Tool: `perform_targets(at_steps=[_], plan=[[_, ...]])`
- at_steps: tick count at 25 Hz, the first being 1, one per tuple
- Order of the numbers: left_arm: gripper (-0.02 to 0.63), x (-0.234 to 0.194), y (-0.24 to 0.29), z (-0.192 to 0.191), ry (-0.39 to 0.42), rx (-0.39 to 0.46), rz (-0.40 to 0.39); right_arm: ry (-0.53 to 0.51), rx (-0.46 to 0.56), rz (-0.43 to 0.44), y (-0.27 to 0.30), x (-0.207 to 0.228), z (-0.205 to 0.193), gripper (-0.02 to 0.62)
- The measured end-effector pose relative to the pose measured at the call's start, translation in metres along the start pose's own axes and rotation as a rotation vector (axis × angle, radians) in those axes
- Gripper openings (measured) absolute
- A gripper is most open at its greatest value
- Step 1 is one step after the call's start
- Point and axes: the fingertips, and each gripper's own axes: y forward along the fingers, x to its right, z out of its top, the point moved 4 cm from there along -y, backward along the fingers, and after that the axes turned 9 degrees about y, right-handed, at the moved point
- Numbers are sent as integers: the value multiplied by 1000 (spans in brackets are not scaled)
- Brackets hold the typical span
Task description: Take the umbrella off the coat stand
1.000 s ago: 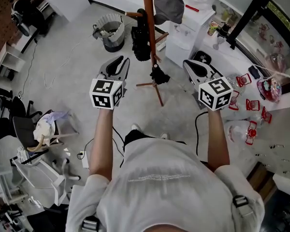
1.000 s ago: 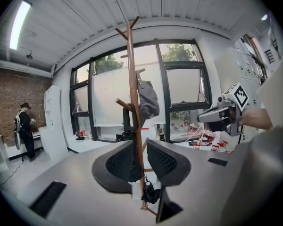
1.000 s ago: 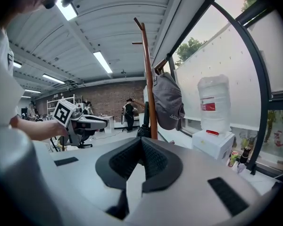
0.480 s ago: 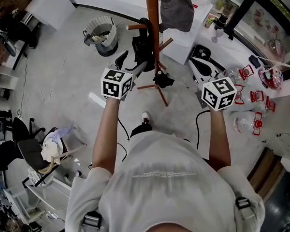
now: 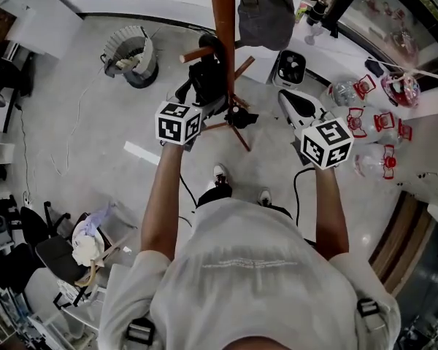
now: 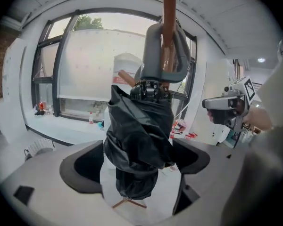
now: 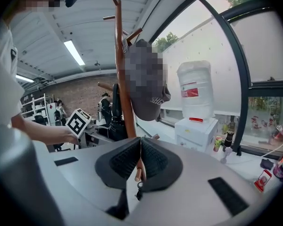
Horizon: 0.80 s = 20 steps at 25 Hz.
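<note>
Nearest to the person, the two forearms reach forward, each with a gripper. The left gripper (image 5: 193, 97) is at the coat stand, and its jaws have just been opening: in the left gripper view they stand wide, one dark pad on each side of the folded black umbrella (image 6: 137, 135). The umbrella is between the pads, but I see a gap on both sides, so they are around it and do not press on it. The right gripper (image 5: 288, 100) is off to the right, apart from the stand. In its own view the two ribbed pads meet in one line and hold nothing; only a wooden peg of the stand shows behind them.

A little farther, the umbrella (image 5: 208, 79) hangs upright close beside the brown pole of the coat stand (image 5: 223, 13), with its upper end at a short side peg. I cannot tell exactly how it is hooked there. Higher on the same pole hangs a grey cap (image 7: 148, 98), and behind, by the window, there is a white water dispenser (image 7: 195, 126).

So I judge the task to be at its beginning. The approach is done and the left jaws are in place, but the umbrella is not yet gripped and is still on the stand. What is left is to close on it, lift it free of the peg and carry it away.
</note>
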Motion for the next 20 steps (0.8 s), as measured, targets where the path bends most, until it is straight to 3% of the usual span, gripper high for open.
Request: perform_targets(at_steps=[9, 16, 20], plan=[[457, 3, 32, -10, -27, 15, -129, 46, -43, -56, 8, 2, -21, 25], [451, 9, 50, -12, -19, 26, -139, 49, -51, -90, 7, 2, -23, 25], [399, 8, 50, -10, -17, 36, -137, 54, -47, -108, 4, 5, -21, 25]])
